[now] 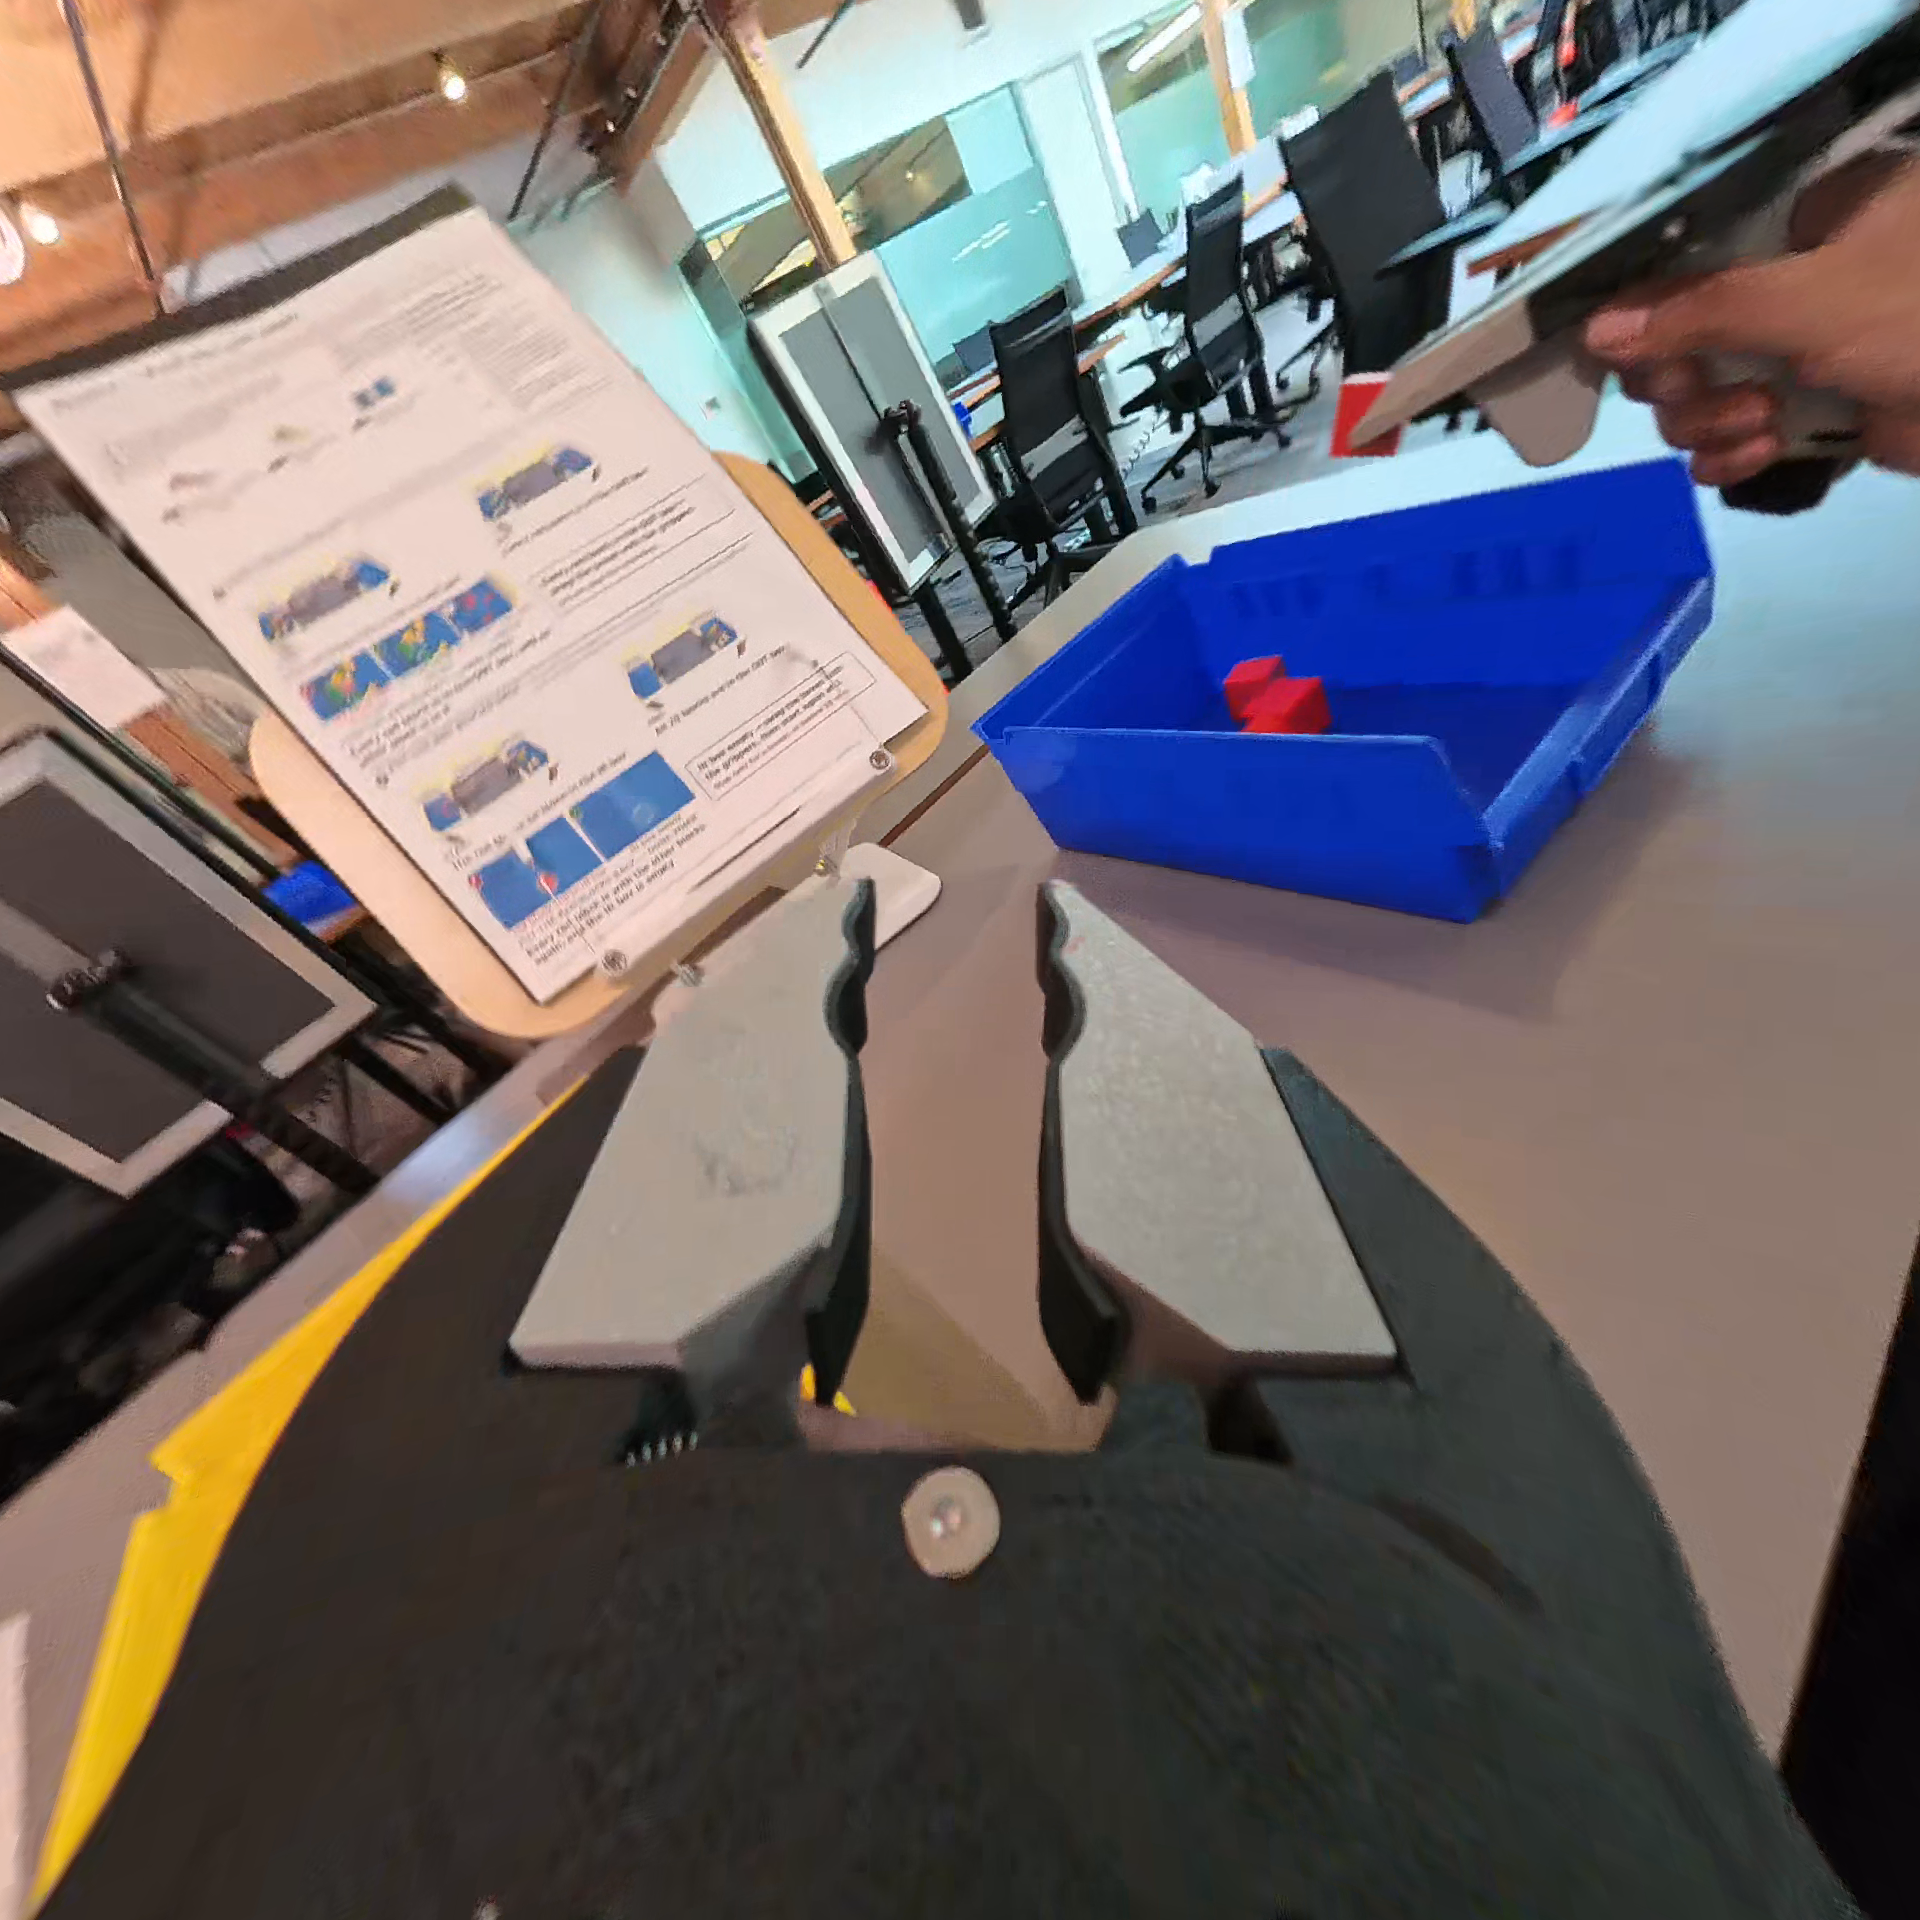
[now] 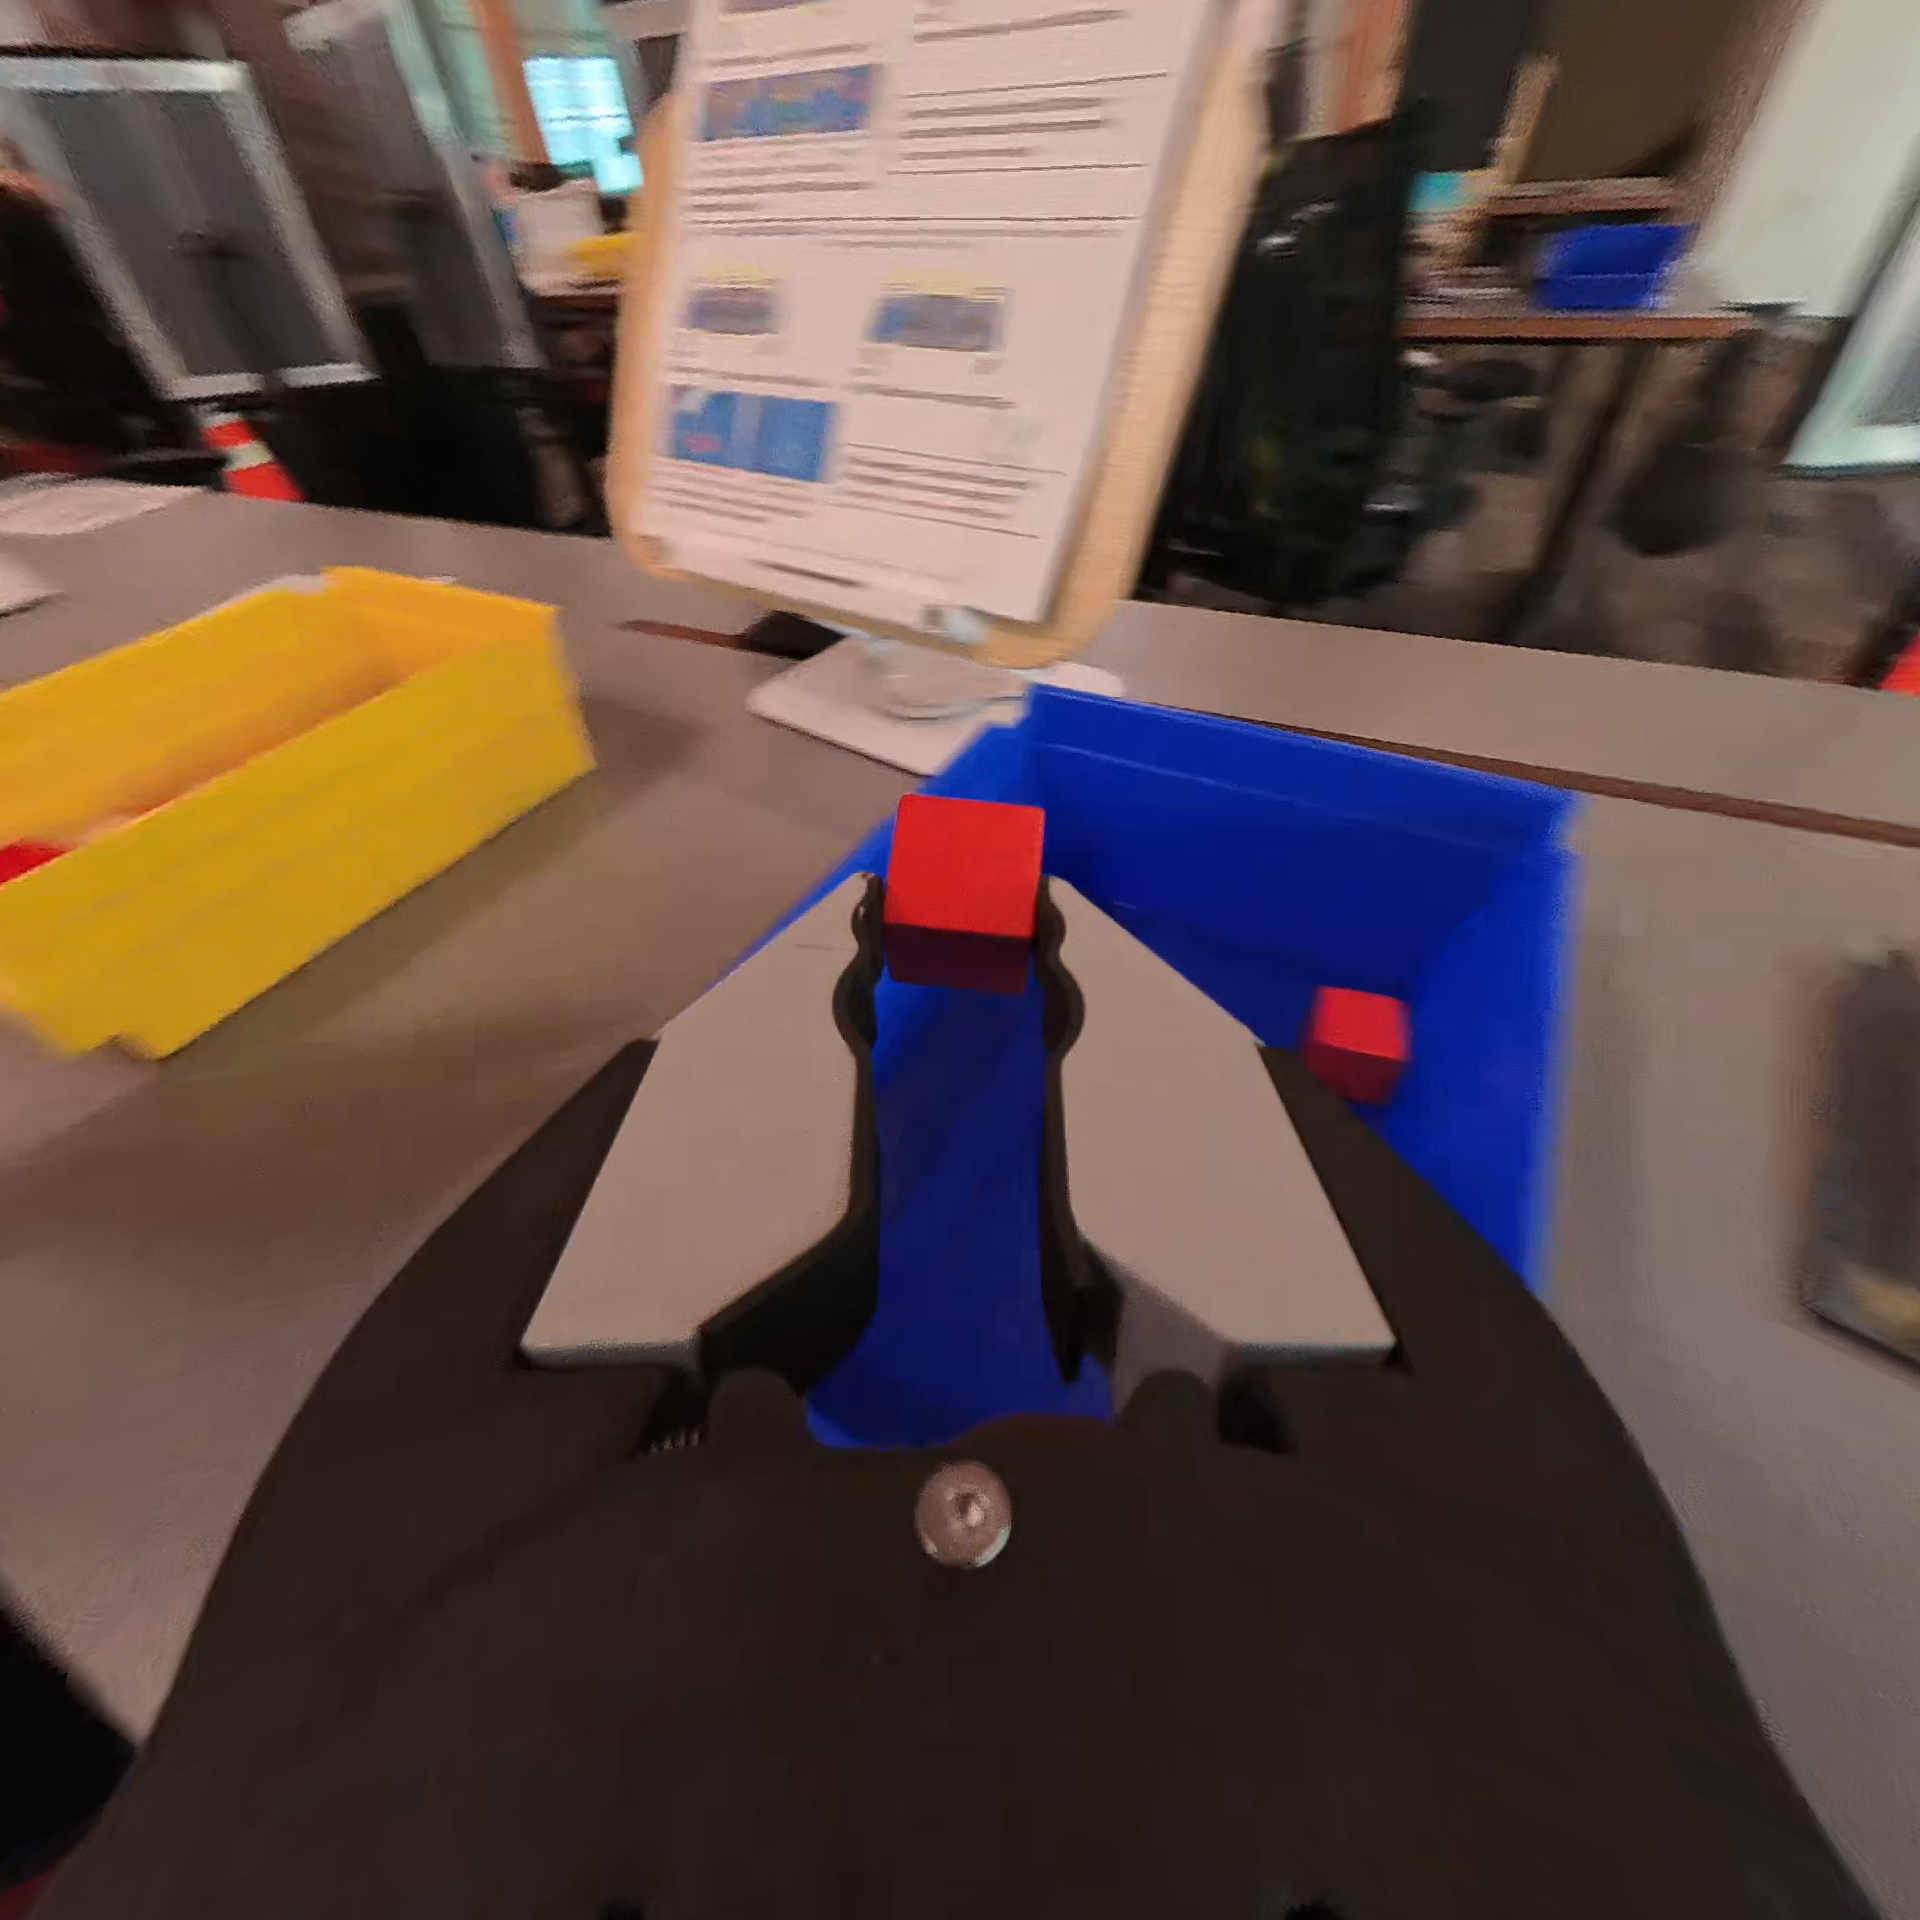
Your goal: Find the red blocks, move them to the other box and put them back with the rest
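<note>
An open-plan office used as a work area is shown. Rows of black swivel chairs (image 1: 1226,312) at long desks (image 1: 1143,281) are seen at the upper right of the left wrist view, with glass partitions (image 1: 966,208) behind. An instruction sheet (image 1: 468,582) is propped on a stand at left.

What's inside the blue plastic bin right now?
Red cube blocks lie on the floor of the blue plastic bin: two show touching in the left wrist view. The near wall and the right hand-held gripper, gripping another red cube, cover the rest.
</note>
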